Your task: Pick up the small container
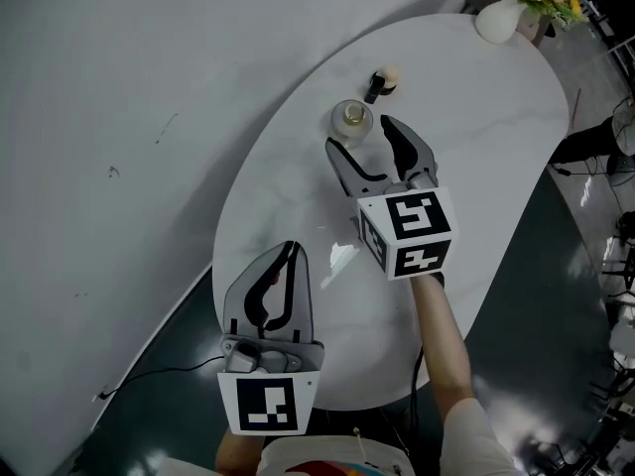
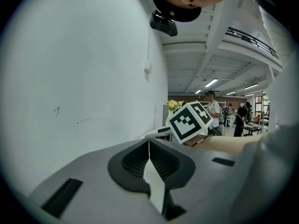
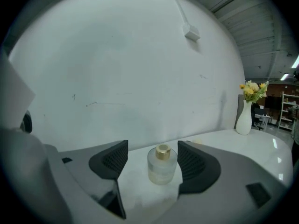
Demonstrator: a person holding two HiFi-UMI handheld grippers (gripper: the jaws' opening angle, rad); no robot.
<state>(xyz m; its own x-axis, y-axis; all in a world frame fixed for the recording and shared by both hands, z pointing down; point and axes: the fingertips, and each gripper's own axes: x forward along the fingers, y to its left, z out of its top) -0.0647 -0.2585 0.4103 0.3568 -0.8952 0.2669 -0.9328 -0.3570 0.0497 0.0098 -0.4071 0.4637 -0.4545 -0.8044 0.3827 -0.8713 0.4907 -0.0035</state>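
Note:
The small container (image 1: 351,120) is a clear glass bottle with a gold cap, standing upright on the white oval table (image 1: 476,157). My right gripper (image 1: 360,135) is open just before it, with a jaw on either side. In the right gripper view the bottle (image 3: 162,166) stands between the two dark pads (image 3: 112,158), touching neither. My left gripper (image 1: 290,251) hangs shut over the table's near left edge, holding nothing. In the left gripper view its jaws (image 2: 148,148) meet in a thin line.
A small dark object with a cream top (image 1: 380,81) lies just beyond the bottle. A white vase of yellow flowers (image 1: 499,18) stands at the table's far end. A pale wall runs along the left. A cable (image 1: 159,373) trails on the dark floor.

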